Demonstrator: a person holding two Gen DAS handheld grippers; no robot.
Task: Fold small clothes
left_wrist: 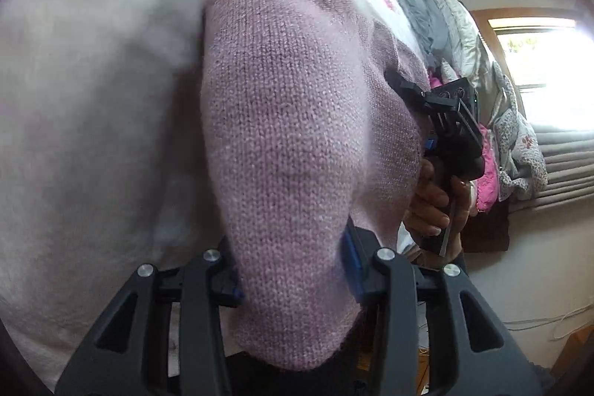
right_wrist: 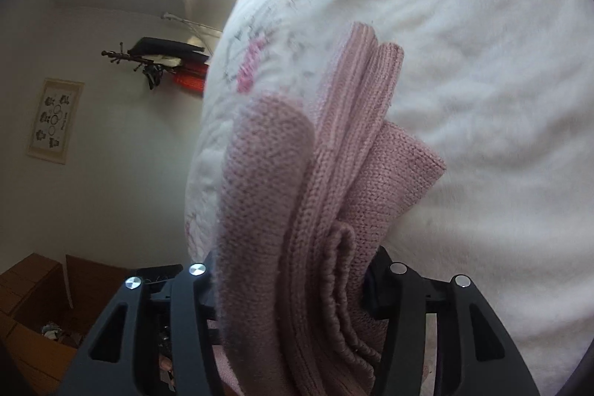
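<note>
My left gripper's [left_wrist: 293, 281] fingertips are buried under a pink knitted sweater [left_wrist: 297, 136], clamped between its jaws and bulging toward twelve o'clock. The right gripper [right_wrist: 293, 288] likewise pinches the bunched garment, ribbed cuffs [right_wrist: 364, 69] pointing to twelve. In the left view, at three o'clock, a hand [left_wrist: 434, 199] holds that right gripper. Behind lies a blurred white fleecy blanket [left_wrist: 92, 99]
</note>
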